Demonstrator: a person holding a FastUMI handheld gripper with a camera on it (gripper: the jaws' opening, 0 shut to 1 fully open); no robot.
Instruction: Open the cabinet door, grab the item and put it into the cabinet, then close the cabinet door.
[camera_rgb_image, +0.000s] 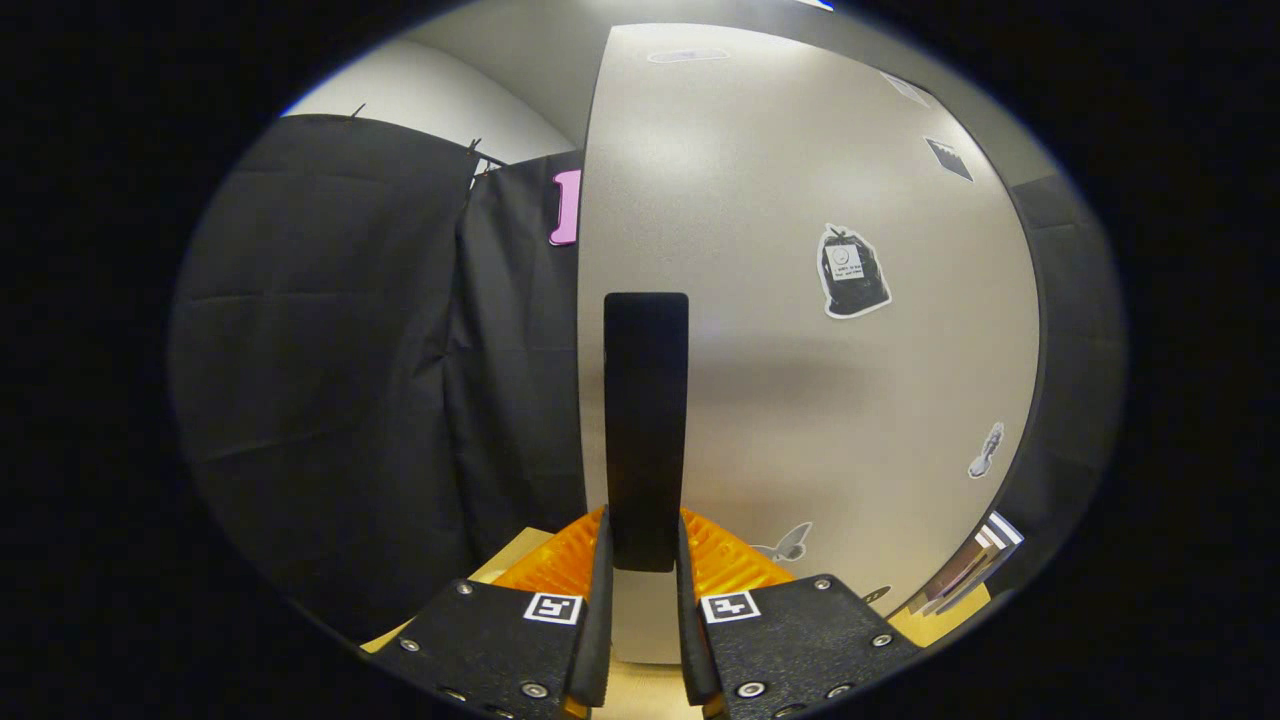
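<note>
A pale grey cabinet door (800, 300) stands right in front of me, with several stickers on it. Its tall black bar handle (646, 420) runs upright near the door's left edge. My gripper (644, 545) is shut on the lower end of that handle, one finger pressing each side. The door's left edge stands free against the black cloth behind it. I cannot see inside the cabinet, and the item is hidden from me.
Black booth cloth (350, 380) hangs to the left of the door. A light wooden surface (520, 560) lies below, by the fingers. A stack of flat things like books (965, 570) sits low on the right, beside the door's lower corner.
</note>
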